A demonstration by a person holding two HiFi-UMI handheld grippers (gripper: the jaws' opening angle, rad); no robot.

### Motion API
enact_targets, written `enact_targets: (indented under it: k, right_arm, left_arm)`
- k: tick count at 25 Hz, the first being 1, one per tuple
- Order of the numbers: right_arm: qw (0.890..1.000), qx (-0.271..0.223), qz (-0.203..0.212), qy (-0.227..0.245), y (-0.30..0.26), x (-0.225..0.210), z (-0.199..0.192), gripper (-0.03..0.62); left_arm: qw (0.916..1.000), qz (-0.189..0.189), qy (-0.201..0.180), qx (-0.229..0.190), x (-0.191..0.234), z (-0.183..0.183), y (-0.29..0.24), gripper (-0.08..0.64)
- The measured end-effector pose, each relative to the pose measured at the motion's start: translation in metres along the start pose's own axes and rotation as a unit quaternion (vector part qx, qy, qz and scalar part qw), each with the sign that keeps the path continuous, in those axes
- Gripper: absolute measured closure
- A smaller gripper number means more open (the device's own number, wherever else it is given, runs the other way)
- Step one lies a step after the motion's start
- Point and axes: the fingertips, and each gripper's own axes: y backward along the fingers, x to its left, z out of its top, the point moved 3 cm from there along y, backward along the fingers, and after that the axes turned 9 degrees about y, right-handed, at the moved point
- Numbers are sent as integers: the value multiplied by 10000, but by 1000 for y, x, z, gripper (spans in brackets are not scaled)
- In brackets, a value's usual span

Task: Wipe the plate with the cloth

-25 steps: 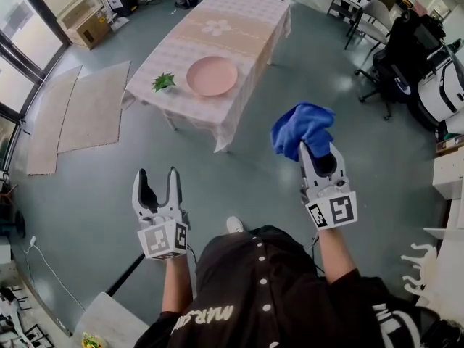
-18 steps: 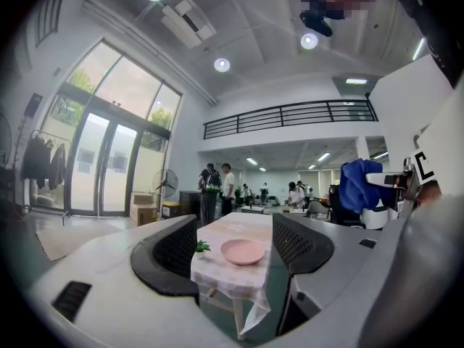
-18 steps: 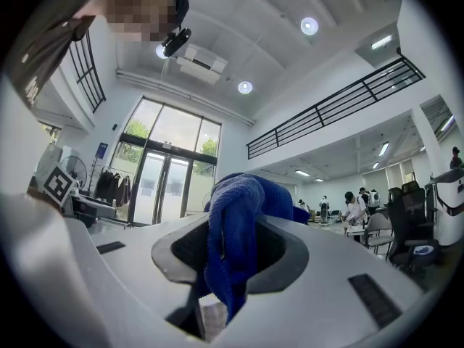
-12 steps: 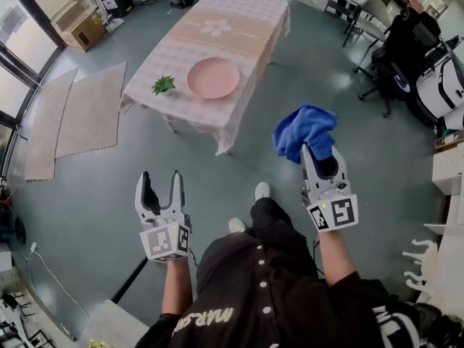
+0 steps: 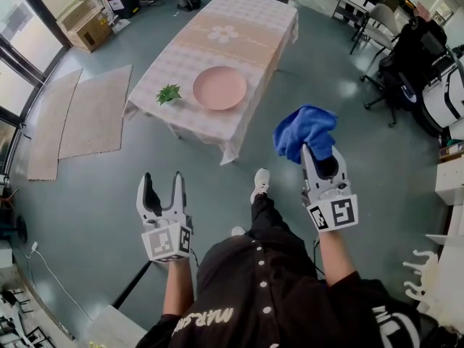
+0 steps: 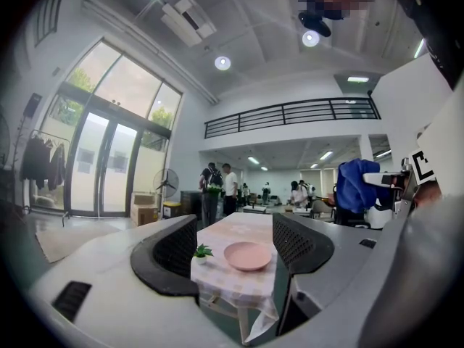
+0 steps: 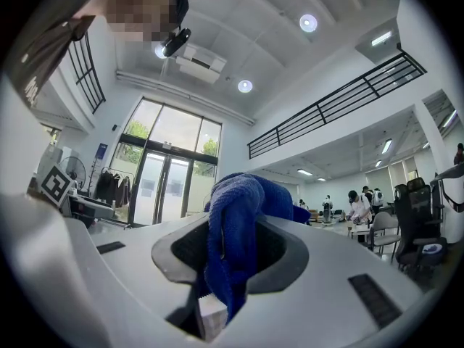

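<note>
A pink plate (image 5: 220,87) lies on a long table with a pale checked tablecloth (image 5: 217,56), well ahead of me; the left gripper view shows the same plate (image 6: 248,255) between the jaws, far off. My right gripper (image 5: 317,153) is shut on a bunched blue cloth (image 5: 304,130), held up in the air right of the table; in the right gripper view the cloth (image 7: 235,238) hangs between the jaws. My left gripper (image 5: 161,185) is open and holds nothing, over the floor short of the table.
A small green plant (image 5: 168,93) stands left of the plate near the table's front edge. Beige rugs (image 5: 93,109) lie on the floor at left, cardboard boxes (image 5: 88,27) beyond. Office chairs and bags (image 5: 417,64) crowd the right. People stand in the distance (image 6: 217,193).
The table and plate have drawn slightly nearer and shifted right in the head view as the person steps forward. Both grippers keep their pose.
</note>
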Motion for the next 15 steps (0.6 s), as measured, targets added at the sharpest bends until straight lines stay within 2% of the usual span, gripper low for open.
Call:
enact_targets:
  k: [15]
  right_arm:
    - [9998,22,206,-5,-111,-55,-29,480]
  left_arm:
    - [9998,61,162,86,-4,4,-116,242]
